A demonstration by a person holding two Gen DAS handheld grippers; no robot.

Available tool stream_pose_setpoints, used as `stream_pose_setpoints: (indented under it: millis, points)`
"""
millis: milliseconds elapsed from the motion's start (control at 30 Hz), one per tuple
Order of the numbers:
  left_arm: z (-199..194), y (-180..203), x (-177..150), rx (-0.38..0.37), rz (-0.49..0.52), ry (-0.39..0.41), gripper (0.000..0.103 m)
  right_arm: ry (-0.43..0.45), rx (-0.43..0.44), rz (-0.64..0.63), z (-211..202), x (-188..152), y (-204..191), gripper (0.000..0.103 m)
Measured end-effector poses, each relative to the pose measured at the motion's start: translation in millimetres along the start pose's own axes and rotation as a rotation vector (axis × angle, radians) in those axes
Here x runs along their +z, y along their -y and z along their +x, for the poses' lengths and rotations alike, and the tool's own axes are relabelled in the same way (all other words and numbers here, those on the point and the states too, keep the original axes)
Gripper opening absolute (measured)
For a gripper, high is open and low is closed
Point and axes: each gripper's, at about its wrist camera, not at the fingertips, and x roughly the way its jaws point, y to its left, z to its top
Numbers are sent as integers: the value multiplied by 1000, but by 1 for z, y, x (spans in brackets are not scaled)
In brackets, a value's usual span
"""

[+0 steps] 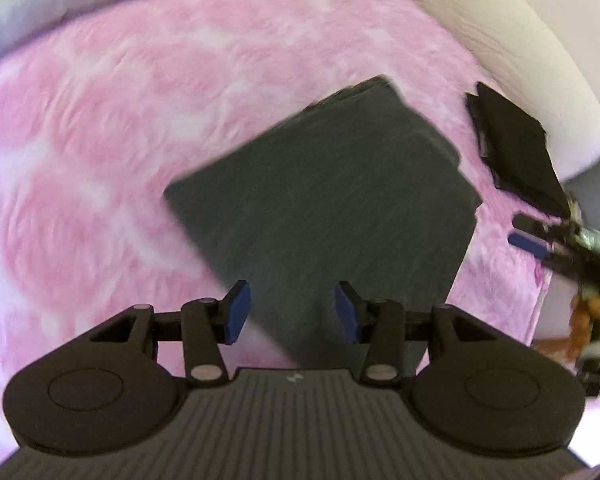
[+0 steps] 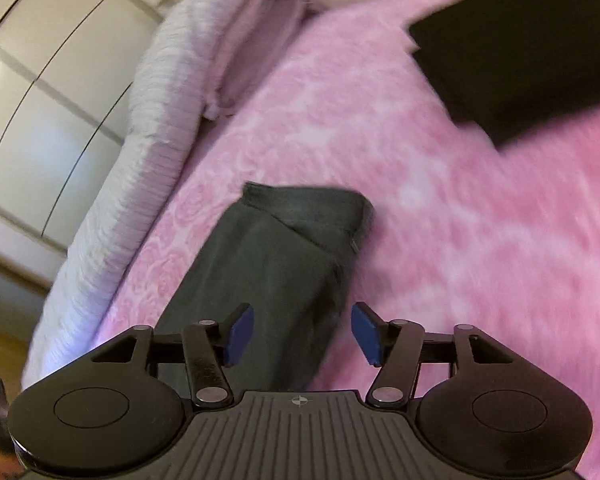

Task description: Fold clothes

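Observation:
A dark grey folded garment (image 1: 332, 200) lies flat on the pink bedspread (image 1: 120, 140) in the left wrist view. My left gripper (image 1: 292, 312) hovers over its near edge, open, with nothing between the blue pads. In the right wrist view the same grey garment (image 2: 276, 272) runs lengthwise under my right gripper (image 2: 302, 334), which is open and holds nothing. A black folded garment (image 2: 524, 52) lies at the far right of the bed and shows as a black folded piece (image 1: 516, 148) in the left wrist view. The right gripper (image 1: 536, 236) appears at the right edge of the left wrist view, blurred.
A white ribbed pillow or duvet roll (image 2: 148, 152) lines the left edge of the bed. White bedding (image 1: 500, 40) borders the far right in the left wrist view. Cupboard doors (image 2: 40, 92) stand beyond the bed. Pink bedspread (image 2: 480, 260) stretches between the garments.

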Motion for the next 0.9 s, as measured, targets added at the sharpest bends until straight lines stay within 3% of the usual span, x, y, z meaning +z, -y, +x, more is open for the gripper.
stream_pose_setpoints:
  millis: [200, 300, 367, 467, 600, 700, 800, 900]
  points:
    - [39, 47, 71, 33, 241, 49, 44, -94, -45, -102, 62, 34, 15, 62]
    - [80, 69, 107, 61, 355, 44, 45, -185, 21, -48, 90, 40, 34, 61]
    - [111, 76, 128, 38, 402, 7, 45, -220, 49, -47, 92, 41, 40, 30]
    - [150, 82, 152, -19, 460, -45, 43, -255, 86, -42, 84, 45, 45, 22]
    - [167, 82, 160, -73, 446, -125, 37, -293, 135, 12, 83, 48, 59, 21]
    - [180, 82, 165, -113, 432, -186, 15, -323, 171, 90, 86, 48, 73, 21]
    - [145, 85, 168, -125, 397, -120, 8, -349, 175, -1, 81, 61, 58, 13]
    - [110, 86, 177, -119, 384, -26, 9, -301, 236, -48, 64, 85, 41, 13]
